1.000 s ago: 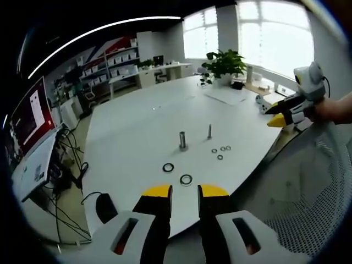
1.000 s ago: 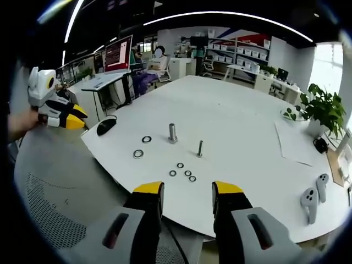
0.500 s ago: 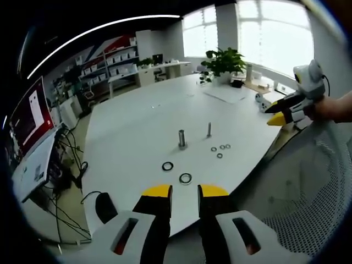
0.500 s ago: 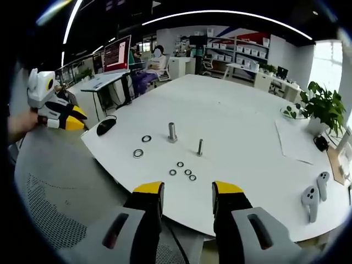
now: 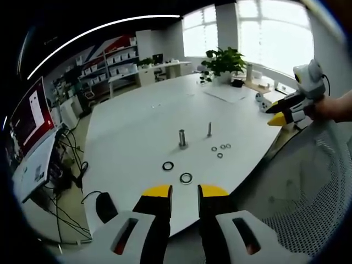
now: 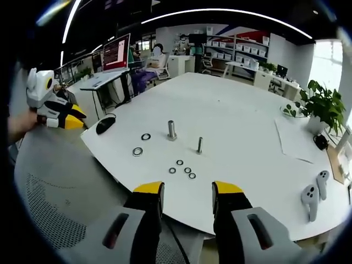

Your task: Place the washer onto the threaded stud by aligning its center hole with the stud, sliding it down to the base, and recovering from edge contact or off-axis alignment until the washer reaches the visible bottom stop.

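Showing controllers (image 6: 311, 197) beside plant (image 6: 322, 107): right gripper view.

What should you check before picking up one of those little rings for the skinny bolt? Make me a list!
1. Right gripper open and empty: ok.
2. Left gripper open and empty: ok.
3. Thin stud upright with nothing on it: ok.
4. Small washers lying loose on the white table, free to grab: ok.
5. Right gripper near the washers: not ok, it hangs back off the table edge.
6. Washer hole fits the stud: cannot tell.
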Tool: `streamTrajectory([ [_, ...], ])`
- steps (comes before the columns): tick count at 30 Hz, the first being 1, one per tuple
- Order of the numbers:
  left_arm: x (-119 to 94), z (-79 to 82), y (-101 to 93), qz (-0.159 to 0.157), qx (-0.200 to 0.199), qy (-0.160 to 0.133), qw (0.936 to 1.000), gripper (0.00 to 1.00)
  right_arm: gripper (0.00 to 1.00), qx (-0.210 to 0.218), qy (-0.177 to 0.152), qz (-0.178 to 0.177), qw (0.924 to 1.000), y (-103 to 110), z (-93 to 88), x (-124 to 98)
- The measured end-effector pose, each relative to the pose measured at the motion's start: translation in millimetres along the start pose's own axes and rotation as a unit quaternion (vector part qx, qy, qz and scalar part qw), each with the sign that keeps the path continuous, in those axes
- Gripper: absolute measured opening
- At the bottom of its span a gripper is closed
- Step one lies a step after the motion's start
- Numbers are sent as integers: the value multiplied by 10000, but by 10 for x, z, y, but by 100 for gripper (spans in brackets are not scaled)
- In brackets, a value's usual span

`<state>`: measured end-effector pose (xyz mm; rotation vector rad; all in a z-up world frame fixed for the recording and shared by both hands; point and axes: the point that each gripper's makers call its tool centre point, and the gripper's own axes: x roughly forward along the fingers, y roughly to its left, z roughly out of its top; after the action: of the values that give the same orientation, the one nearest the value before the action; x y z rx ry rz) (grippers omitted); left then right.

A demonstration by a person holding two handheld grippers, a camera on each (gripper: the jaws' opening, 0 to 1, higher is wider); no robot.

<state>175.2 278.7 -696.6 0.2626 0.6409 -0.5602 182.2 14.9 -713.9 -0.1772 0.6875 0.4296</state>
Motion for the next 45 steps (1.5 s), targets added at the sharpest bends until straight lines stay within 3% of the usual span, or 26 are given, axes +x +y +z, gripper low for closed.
streamTrajectory([
  [9, 8, -24, 27, 42, -47, 62, 10000, 16, 37, 26, 54, 62, 10000, 13, -19, 15],
  [13, -10, 27, 51, 85, -90, -86, 9999, 16, 37, 6, -8, 48, 10000, 9, 2, 7],
  [22, 28, -82, 96, 149, -126, 187, 9996, 16, 37, 163, -94, 197, 9996, 64, 24, 7],
  [30, 65, -245, 90, 152, -128, 617, 9979, 15, 36, 356, -174, 438, 9983, 142, 41, 4],
  [35, 50, -266, 114, 228, -155, 683, 9973, 15, 37, 247, -190, 627, 9975, 222, 41, 6],
  [39, 47, -282, 140, 290, -243, 726, 9966, 15, 37, 285, -394, 783, 9957, 283, 122, -28],
  [45, 57, -311, 136, 333, -235, 825, 9958, 15, 37, 249, -313, 901, 9951, 319, 90, -12],
])
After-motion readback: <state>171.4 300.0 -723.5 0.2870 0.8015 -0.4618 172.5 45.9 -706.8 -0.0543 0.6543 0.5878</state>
